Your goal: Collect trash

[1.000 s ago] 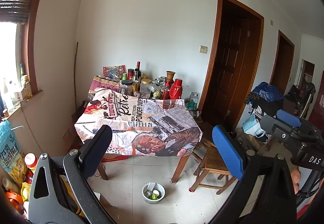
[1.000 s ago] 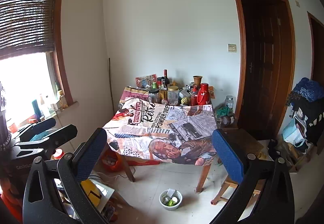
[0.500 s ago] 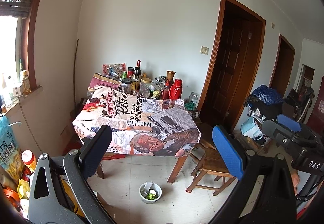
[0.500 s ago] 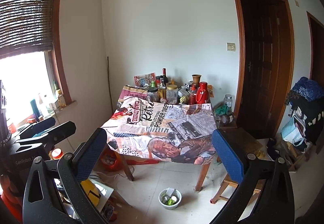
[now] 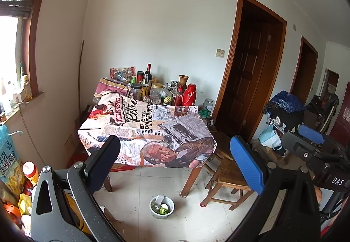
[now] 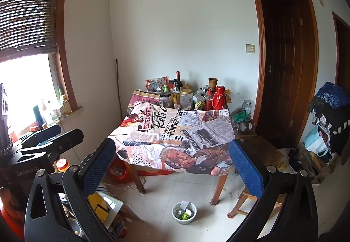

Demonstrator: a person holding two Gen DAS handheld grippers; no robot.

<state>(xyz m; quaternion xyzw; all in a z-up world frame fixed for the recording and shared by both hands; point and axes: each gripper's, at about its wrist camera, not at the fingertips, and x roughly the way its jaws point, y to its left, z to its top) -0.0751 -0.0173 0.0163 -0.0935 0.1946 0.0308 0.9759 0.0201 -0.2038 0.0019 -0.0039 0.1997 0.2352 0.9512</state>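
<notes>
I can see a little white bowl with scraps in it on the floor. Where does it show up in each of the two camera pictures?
Left wrist view: the white bowl sits low in the middle, on the tiles in front of the table, between the left gripper fingers.
Right wrist view: the bowl is again low and central, just left of the table's front right leg.
Shared landmark: the red flask at the table's back edge.

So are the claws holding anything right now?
No. The left claw and the right claw are both open with nothing between their pads, far from the bowl on the floor.
</notes>
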